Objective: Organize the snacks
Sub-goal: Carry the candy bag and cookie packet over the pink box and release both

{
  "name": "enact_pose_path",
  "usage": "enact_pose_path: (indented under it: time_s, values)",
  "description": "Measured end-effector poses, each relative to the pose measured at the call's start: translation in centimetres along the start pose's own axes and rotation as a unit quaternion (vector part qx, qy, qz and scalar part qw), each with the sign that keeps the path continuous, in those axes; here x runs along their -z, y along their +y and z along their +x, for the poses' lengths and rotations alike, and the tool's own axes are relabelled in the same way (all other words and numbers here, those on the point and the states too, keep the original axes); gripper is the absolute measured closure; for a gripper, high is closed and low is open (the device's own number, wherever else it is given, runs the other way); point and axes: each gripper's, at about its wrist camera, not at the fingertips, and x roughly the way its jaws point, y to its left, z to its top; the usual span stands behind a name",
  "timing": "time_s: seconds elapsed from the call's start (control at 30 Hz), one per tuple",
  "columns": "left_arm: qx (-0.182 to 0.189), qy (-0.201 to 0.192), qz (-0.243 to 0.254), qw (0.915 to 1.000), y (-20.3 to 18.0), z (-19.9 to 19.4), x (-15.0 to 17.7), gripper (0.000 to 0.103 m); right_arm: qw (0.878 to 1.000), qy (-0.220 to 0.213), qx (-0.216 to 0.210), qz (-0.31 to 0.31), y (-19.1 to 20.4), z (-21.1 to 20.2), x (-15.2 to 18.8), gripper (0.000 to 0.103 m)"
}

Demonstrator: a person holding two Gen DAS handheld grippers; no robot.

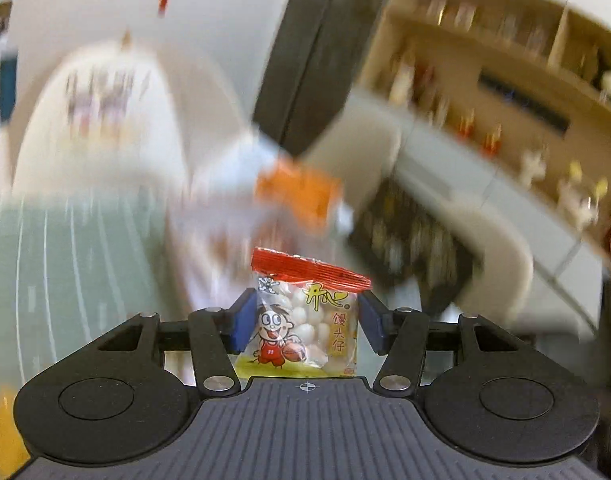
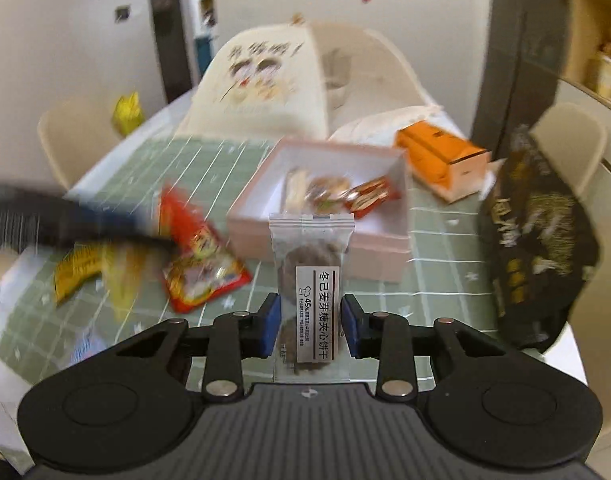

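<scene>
Your left hand-held gripper (image 1: 303, 322) is clamped on a small snack packet (image 1: 305, 312), the one with the red top seal, a cartoon kid and little white balls inside. It sits upright between the blue pads, raised off the counter, and everything behind it is motion blur, so I can only make out an orange box (image 1: 297, 196) and a white bag.

Your right hand-held gripper (image 2: 311, 324) is squeezing a clear-wrapped biscuit pack (image 2: 311, 292) with a white label strip, also held upright between the blue pads. It hangs just in front of the pink box (image 2: 321, 236), which sits on the green grid cloth (image 2: 209, 160) on the counter and already has a few wrapped snacks in it. To the left of the box there's a red snack bag (image 2: 201, 256) and a yellow packet (image 2: 81, 268) lying on the cloth. A black bag (image 2: 541, 240) stands off to the right.
</scene>
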Motion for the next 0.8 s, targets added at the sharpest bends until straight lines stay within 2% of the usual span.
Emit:
enact_pose_path:
  time_s: [0.07,0.1,0.13,0.17,0.2,0.27,0.3,0.4,0.47,0.53,0.6,0.67,0.7,0.73,0.8]
  values:
    - [0.032,-0.039,-0.022,0.9985,0.8,2.6,-2.8,0.04,1.0,-0.006,0.001,0.025,-0.9,-0.5,-0.3,0.071]
    - [0.051,-0.039,-0.035,0.9973,1.7,4.9,-3.5,0.039,0.999,-0.007,0.005,0.036,-1.2,-0.5,-0.3,0.071]
    - [0.049,0.002,-0.053,0.9974,2.9,8.2,-3.9,0.043,0.999,-0.006,0.01,0.044,-1.4,-0.4,-0.3,0.071]
    - [0.025,0.044,-0.079,0.9956,3.9,10.7,-3.9,0.042,0.999,-0.004,0.014,0.051,-1.5,-0.4,-0.2,0.071]
    - [0.019,0.049,-0.107,0.9928,4.8,11.5,-3.5,0.044,0.998,0.0,0.017,0.055,-1.5,-0.2,0.0,0.071]
    - [0.051,0.022,-0.143,0.9881,5.8,10.7,-2.4,0.044,0.998,0.009,0.027,0.054,-1.6,0.0,0.3,0.071]
    - [0.053,0.016,-0.151,0.987,6.2,9.8,-1.7,0.044,0.998,0.011,0.031,0.053,-1.7,-0.1,0.6,0.071]
    - [0.019,0.017,-0.14,0.9898,7.4,6.5,1.4,0.044,0.997,0.026,0.027,0.069,-3.0,0.1,1.1,0.07]
    - [-0.02,0.015,-0.129,0.9914,8.8,4.3,3.7,0.044,0.997,0.023,0.025,0.074,-3.6,0.4,0.4,0.07]
    - [-0.05,0.022,-0.153,0.9868,10.9,2.8,5.4,0.044,0.997,0.004,0.006,0.075,-3.8,0.5,-1.8,0.071]
    - [-0.063,0.03,-0.186,0.9801,13.0,2.1,6.5,0.044,0.996,-0.023,-0.022,0.082,-4.0,1.0,-5.7,0.07]
    - [-0.097,0.025,-0.183,0.978,14.6,0.6,7.2,0.044,0.994,-0.046,-0.036,0.097,-4.4,2.7,-10.2,0.055]
    - [-0.117,0.021,-0.182,0.9761,15.5,-0.4,7.6,0.044,0.993,-0.049,-0.031,0.099,-4.5,3.9,-12.0,0.028]
    - [-0.133,0.016,-0.186,0.9735,16.6,-1.5,7.9,0.044,0.995,-0.044,-0.015,0.091,-4.3,5.5,-13.6,0.02]
    - [-0.168,0.0,-0.198,0.9658,19.1,-4.2,8.7,0.044,0.997,-0.032,0.023,0.069,-3.5,7.5,-14.5,0.02]
